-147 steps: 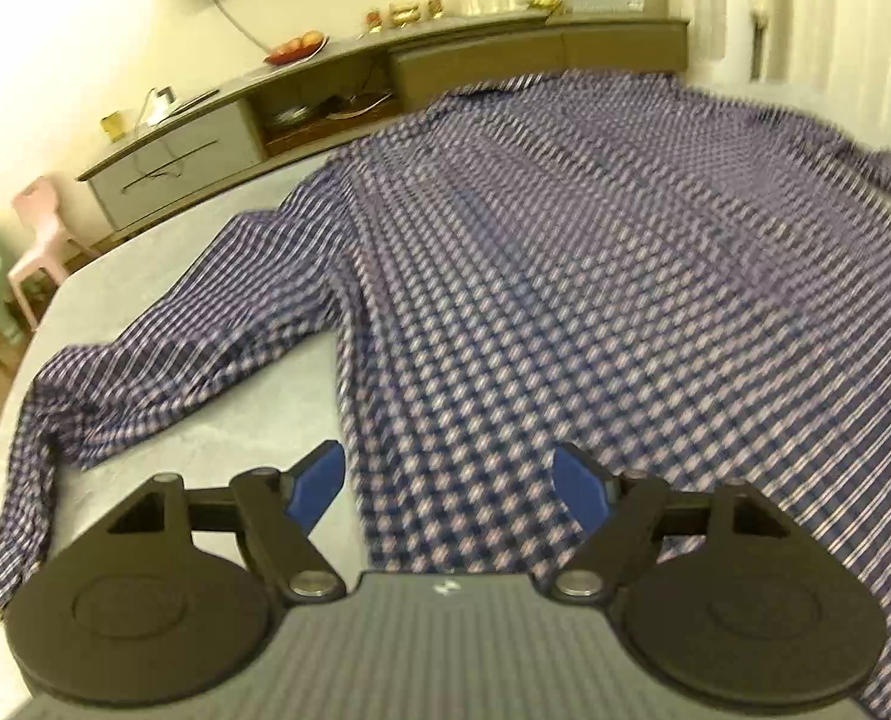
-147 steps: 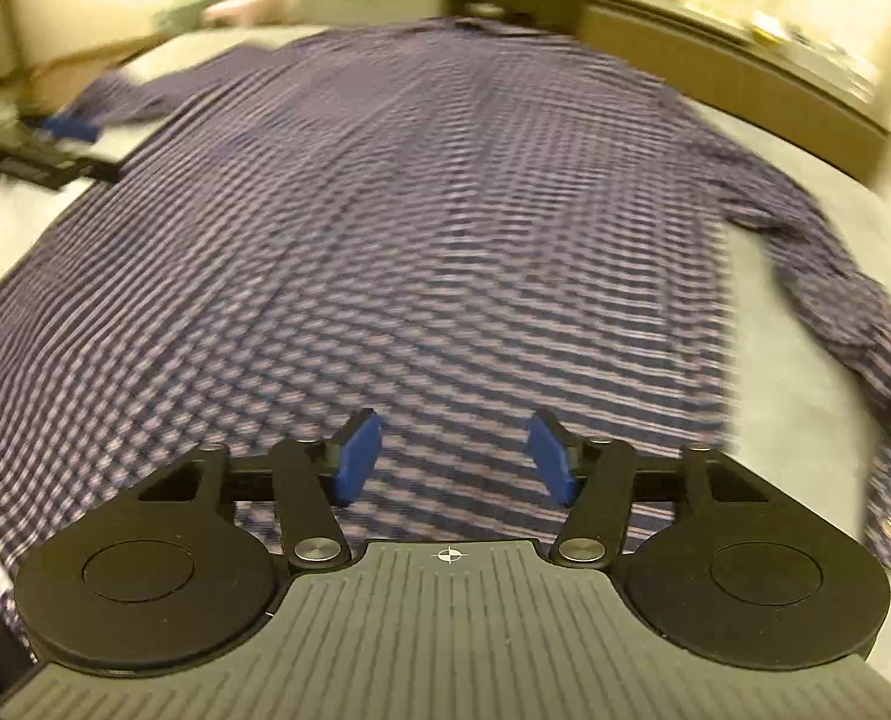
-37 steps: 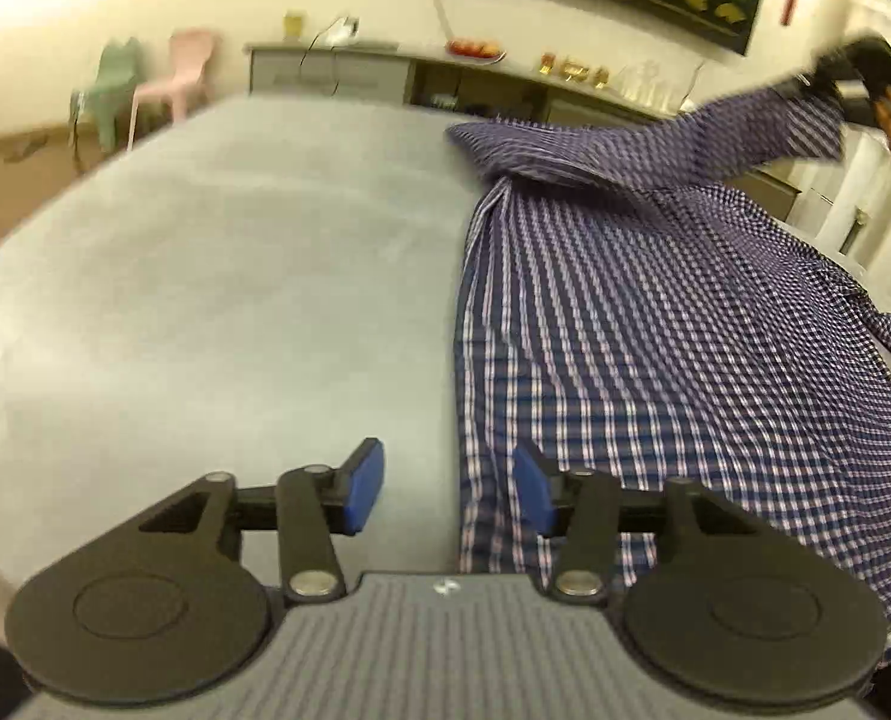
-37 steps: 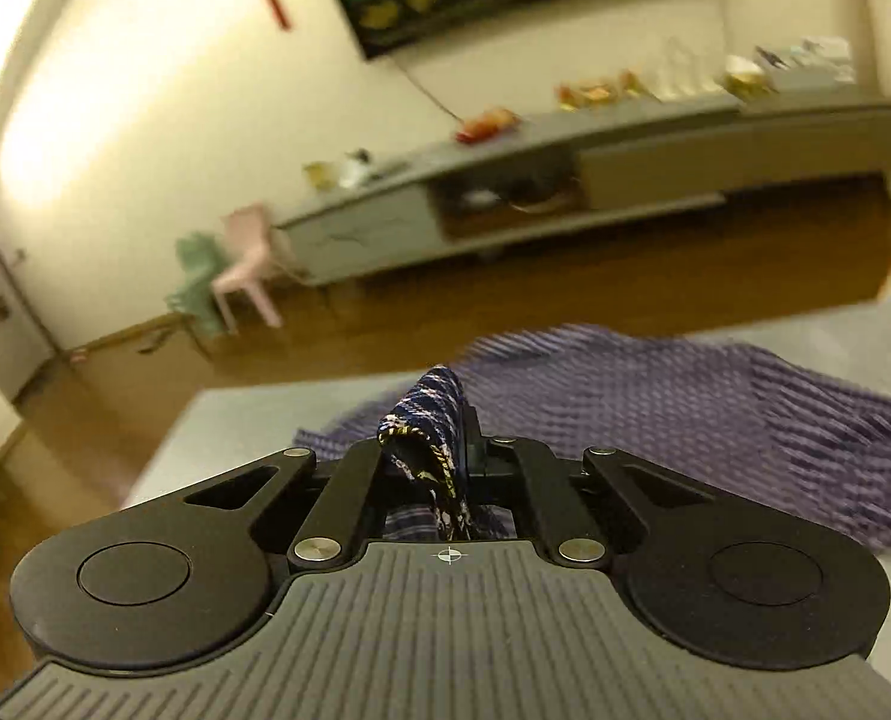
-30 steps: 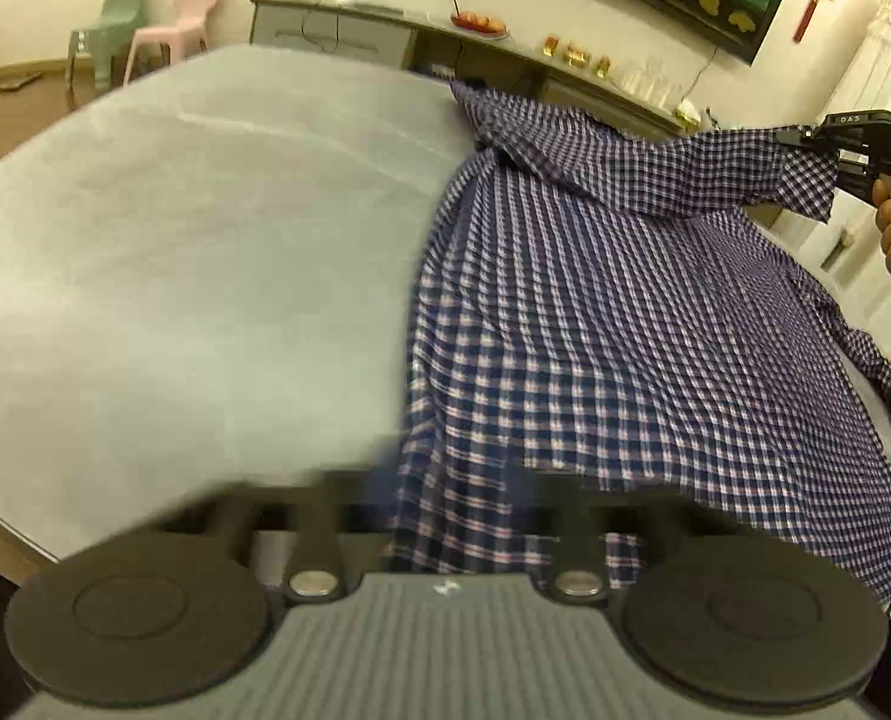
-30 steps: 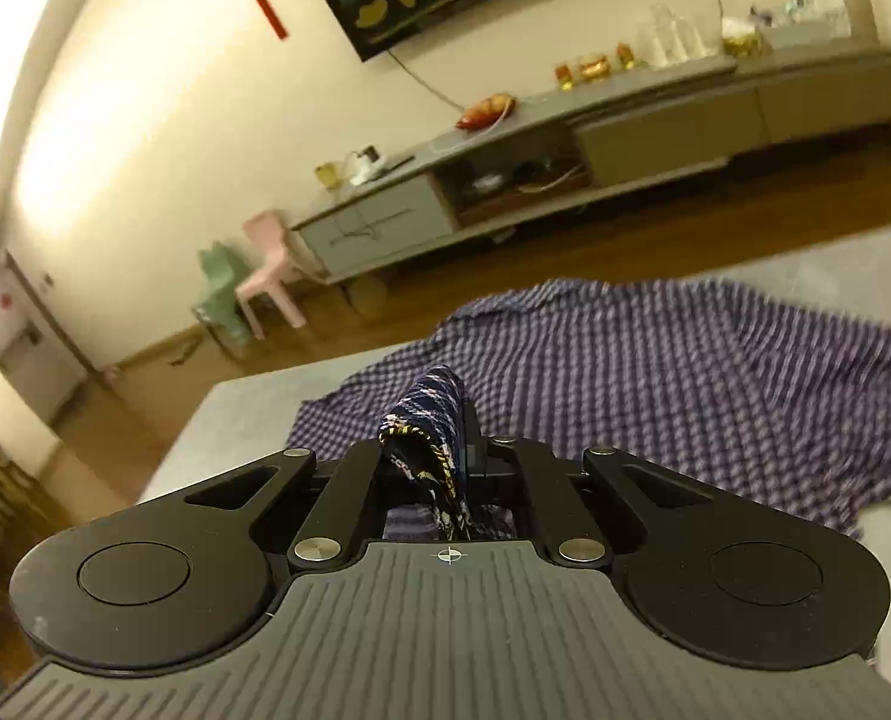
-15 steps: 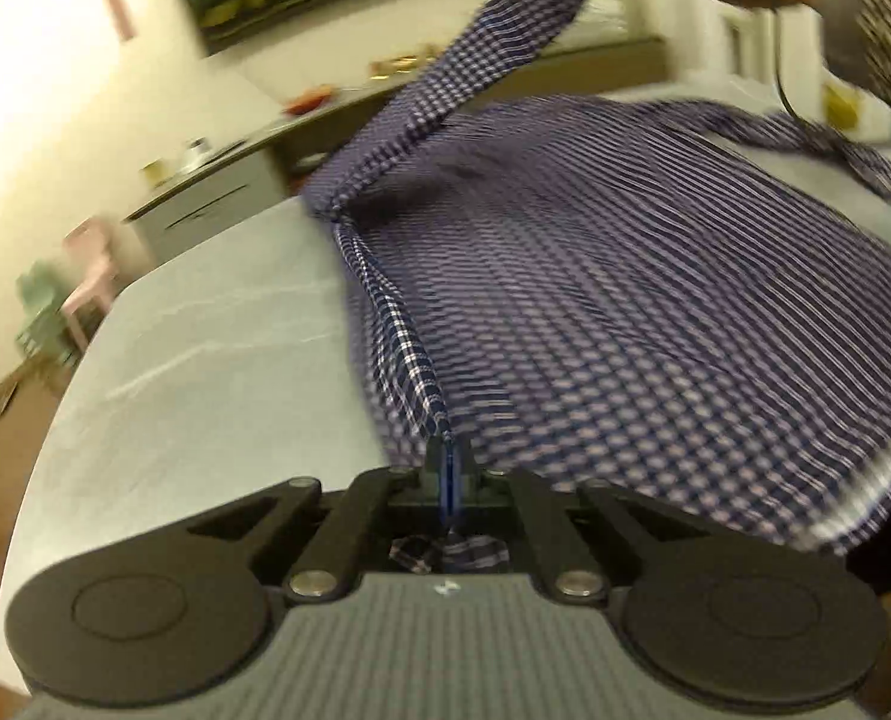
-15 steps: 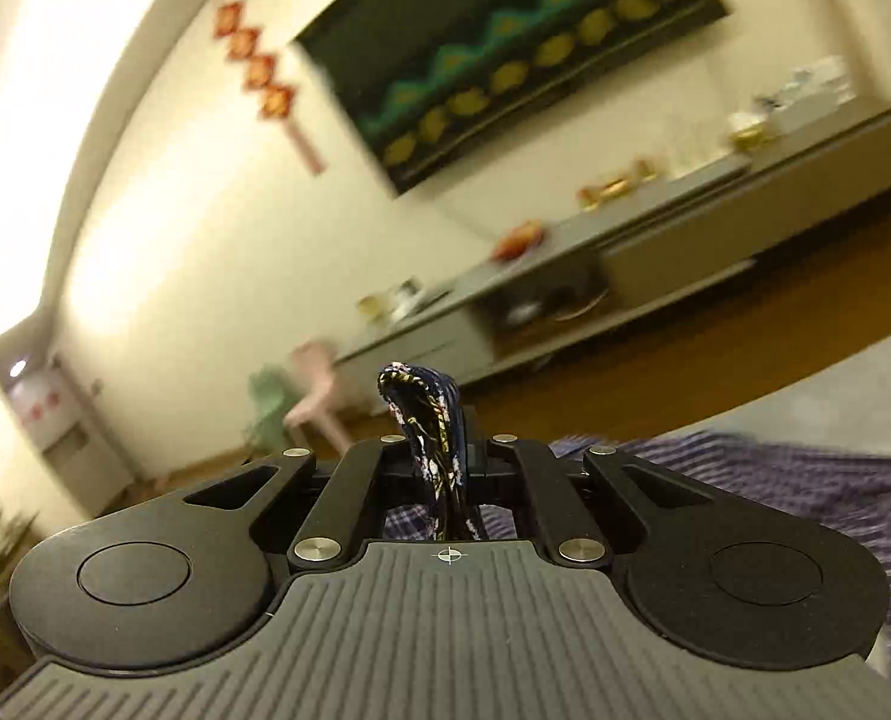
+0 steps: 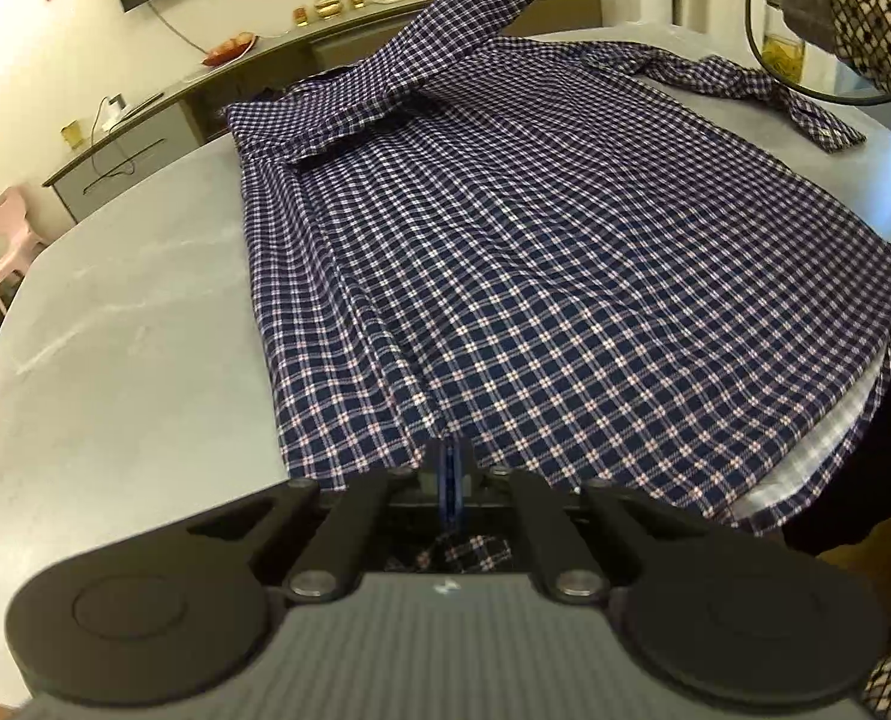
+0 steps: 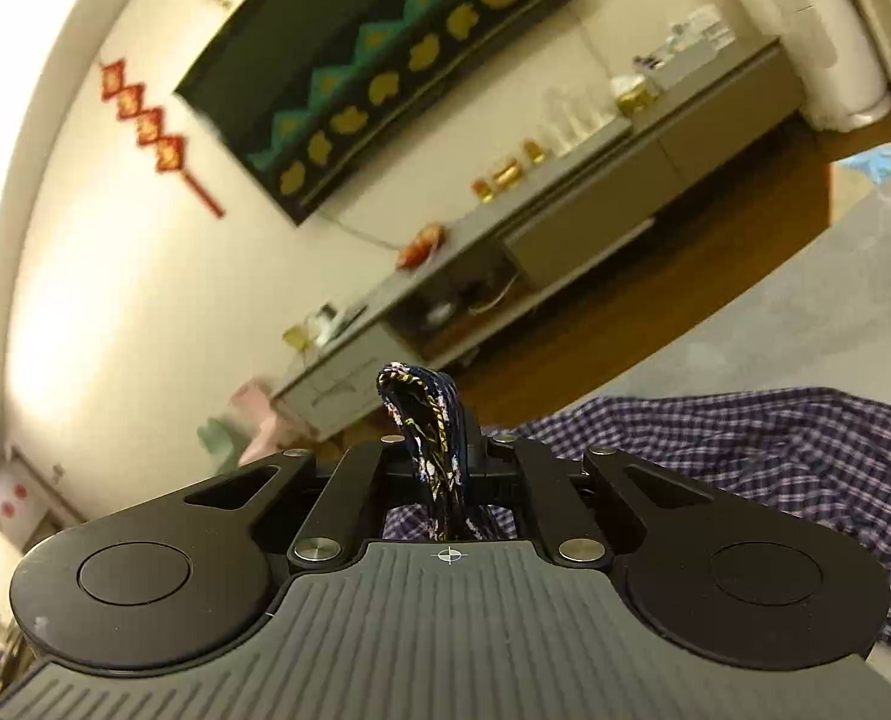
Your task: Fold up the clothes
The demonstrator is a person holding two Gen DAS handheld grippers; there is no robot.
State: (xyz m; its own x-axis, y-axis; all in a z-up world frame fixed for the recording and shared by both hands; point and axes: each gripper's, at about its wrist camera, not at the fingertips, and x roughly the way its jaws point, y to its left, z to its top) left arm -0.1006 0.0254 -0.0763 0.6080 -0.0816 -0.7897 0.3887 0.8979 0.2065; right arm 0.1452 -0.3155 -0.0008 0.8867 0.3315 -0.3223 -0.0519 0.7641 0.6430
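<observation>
A navy and white checked shirt (image 9: 565,252) lies spread on the grey table (image 9: 115,324). My left gripper (image 9: 449,480) is shut on the shirt's hem at its near left corner. One sleeve (image 9: 469,18) rises from the far left shoulder toward the top of the left wrist view, where a hand holds the other gripper. In the right wrist view my right gripper (image 10: 445,456) is shut on the sleeve's cuff (image 10: 427,414), which bunches up between the fingers. The shirt body (image 10: 775,456) lies below it. The other sleeve (image 9: 757,84) rests flat at the far right.
A long grey sideboard (image 9: 163,120) with bottles and a fruit plate stands along the far wall under a dark framed picture (image 10: 385,66). A pink chair (image 9: 10,240) is at the left. A person's patterned sleeve (image 9: 871,6) is at upper right.
Since a second ago my left gripper has shut on the hem. The right gripper has lifted the sleeve higher and across the shirt toward the right.
</observation>
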